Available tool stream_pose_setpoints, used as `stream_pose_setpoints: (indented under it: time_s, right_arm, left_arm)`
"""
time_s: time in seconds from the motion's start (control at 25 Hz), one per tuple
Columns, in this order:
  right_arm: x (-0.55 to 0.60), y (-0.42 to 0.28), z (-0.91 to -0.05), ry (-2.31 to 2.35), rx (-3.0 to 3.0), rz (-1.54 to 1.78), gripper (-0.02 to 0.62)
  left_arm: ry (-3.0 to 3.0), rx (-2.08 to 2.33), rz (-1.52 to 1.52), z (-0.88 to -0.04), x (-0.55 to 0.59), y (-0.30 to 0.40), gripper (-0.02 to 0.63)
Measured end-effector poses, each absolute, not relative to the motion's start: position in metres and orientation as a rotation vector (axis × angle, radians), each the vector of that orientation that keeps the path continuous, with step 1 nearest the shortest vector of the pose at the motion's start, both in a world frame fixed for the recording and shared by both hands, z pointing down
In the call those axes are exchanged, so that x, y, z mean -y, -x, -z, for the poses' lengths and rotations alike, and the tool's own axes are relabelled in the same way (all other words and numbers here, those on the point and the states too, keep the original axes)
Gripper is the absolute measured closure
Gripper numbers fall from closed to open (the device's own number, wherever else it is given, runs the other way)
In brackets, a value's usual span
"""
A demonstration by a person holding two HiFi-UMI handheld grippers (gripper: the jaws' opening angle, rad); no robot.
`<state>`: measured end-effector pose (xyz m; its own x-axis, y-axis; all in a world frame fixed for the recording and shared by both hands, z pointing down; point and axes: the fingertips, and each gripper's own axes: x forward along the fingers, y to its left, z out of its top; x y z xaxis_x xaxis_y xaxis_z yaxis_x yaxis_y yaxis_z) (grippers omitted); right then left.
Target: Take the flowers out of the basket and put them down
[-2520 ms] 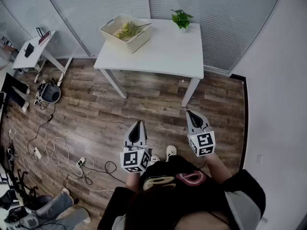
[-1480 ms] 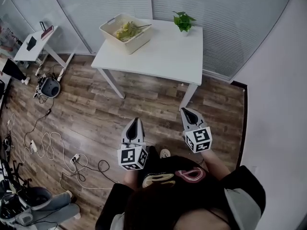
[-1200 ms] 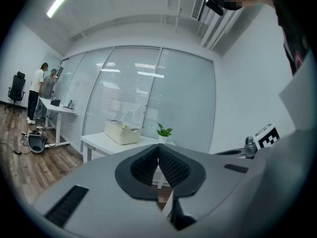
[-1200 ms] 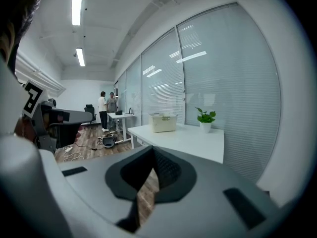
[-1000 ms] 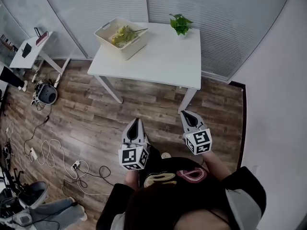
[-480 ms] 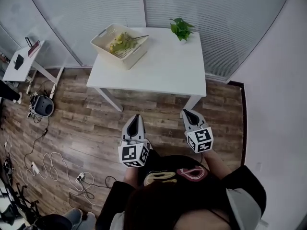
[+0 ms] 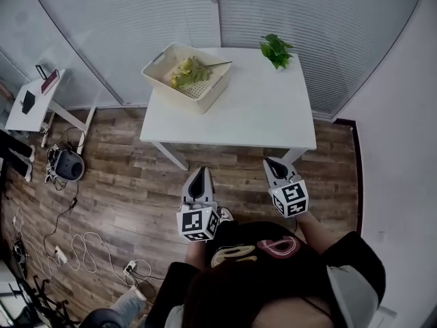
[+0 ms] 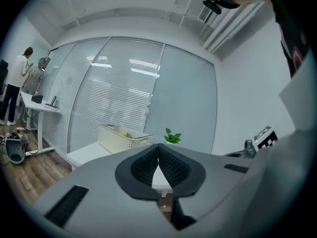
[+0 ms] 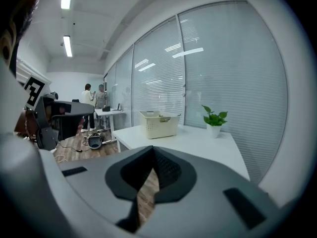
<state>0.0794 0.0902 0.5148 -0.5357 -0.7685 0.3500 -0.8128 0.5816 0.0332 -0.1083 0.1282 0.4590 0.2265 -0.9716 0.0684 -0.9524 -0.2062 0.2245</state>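
Flowers (image 7: 190, 72) lie in the cream basket (image 7: 208, 100) at the worktop's (image 7: 266, 118) far-left corner, stems toward 2 o'clock, at 12 o'clock from the nearer left gripper (image 7: 199, 172). It and the right gripper (image 7: 270, 162) have clenched, empty jaws.

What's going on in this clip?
A person stands short of the table, holding the left tongs and right tongs out in front, both shut and empty. The flowers lie in the basket at the table's far left corner, not yet touched.
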Motion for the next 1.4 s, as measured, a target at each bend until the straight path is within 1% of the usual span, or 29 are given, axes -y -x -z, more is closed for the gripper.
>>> stream_pose_setpoints:
  time_s: [0.16,0.32,0.56,0.76,0.92,1.4]
  right_arm:
    - [-0.078,-0.049,-0.517,-1.254,2.507,-0.209,0.586]
    - [-0.069,-0.034,-0.519,-1.251,2.509,-0.218,0.586]
    - [-0.054,-0.038,-0.524,-1.268,2.491,-0.241,0.586]
    - [-0.040,-0.039,-0.531,-1.288,2.509,-0.369,0.586]
    - [-0.027,-0.037,-0.537,-1.235,2.502,-0.337,0.586]
    - [0.085,-0.030,-0.519,-1.190,2.587,-0.297,0.586]
  left_arm:
    - [-2.276,1.828,0.112,-0.463,-0.117,0.134,0.589]
    - [-2.276,1.837,0.104,-0.463,-0.104,0.152,0.589]
    - [-2.277,1.838,0.138,-0.460,-0.091,0.161,0.589]
    - [-2.262,1.827,0.099,-0.467,-0.081,0.159,0.589]
    - [-2.239,1.831,0.078,-0.473,-0.067,0.158,0.589]
    - [-2.182,1.940,0.099,-0.465,0.019,0.163,0.589]
